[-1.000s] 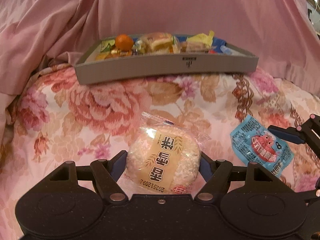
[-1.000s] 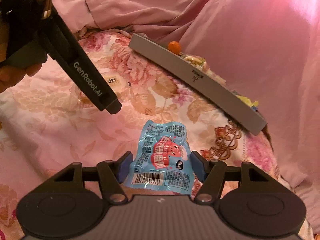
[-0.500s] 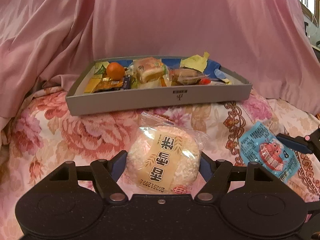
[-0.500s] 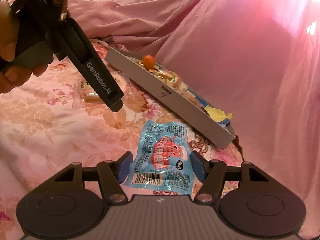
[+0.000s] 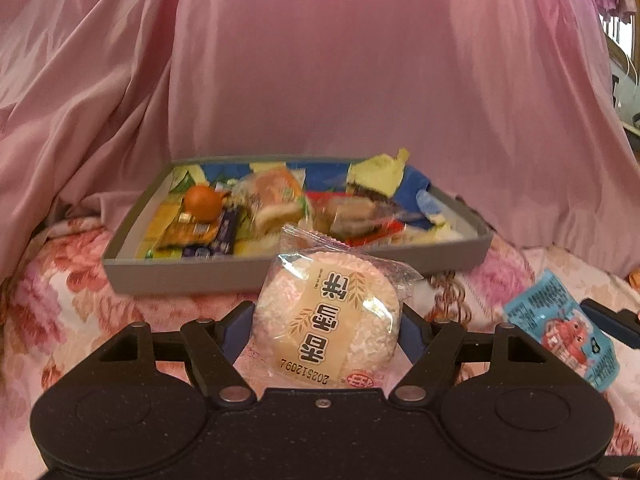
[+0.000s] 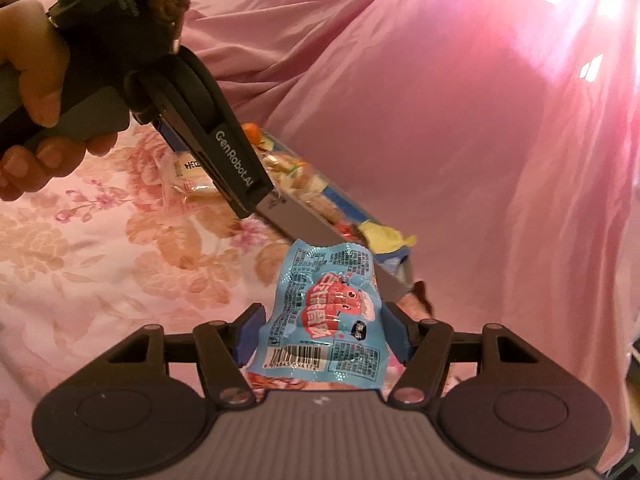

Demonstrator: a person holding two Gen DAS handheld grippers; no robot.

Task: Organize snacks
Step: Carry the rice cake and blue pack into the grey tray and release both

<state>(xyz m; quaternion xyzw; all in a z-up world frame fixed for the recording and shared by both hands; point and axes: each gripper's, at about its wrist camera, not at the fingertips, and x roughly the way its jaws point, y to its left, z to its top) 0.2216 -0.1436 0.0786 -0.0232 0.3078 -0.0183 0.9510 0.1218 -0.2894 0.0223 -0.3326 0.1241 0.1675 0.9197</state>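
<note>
My left gripper (image 5: 326,320) is shut on a round rice cake in a clear wrapper (image 5: 332,316), held above the flowered cloth just in front of the grey tray (image 5: 248,270). The tray holds several snacks, among them an orange (image 5: 202,198) and a wrapped bun (image 5: 274,196). My right gripper (image 6: 320,330) is shut on a blue snack packet with a red cartoon (image 6: 328,316), held above the cloth near the tray's right end (image 6: 316,236). The packet also shows in the left wrist view (image 5: 564,328). The left gripper (image 6: 224,160) with the rice cake (image 6: 192,176) shows in the right wrist view.
A flowered pink cloth (image 5: 60,280) covers the surface under both grippers. Pink draped fabric (image 5: 320,60) rises behind and beside the tray. A hand (image 6: 28,92) holds the left gripper's handle.
Both grippers have lifted with their snacks and moved toward the tray. The tray's inside now shows more from above in the left wrist view.
</note>
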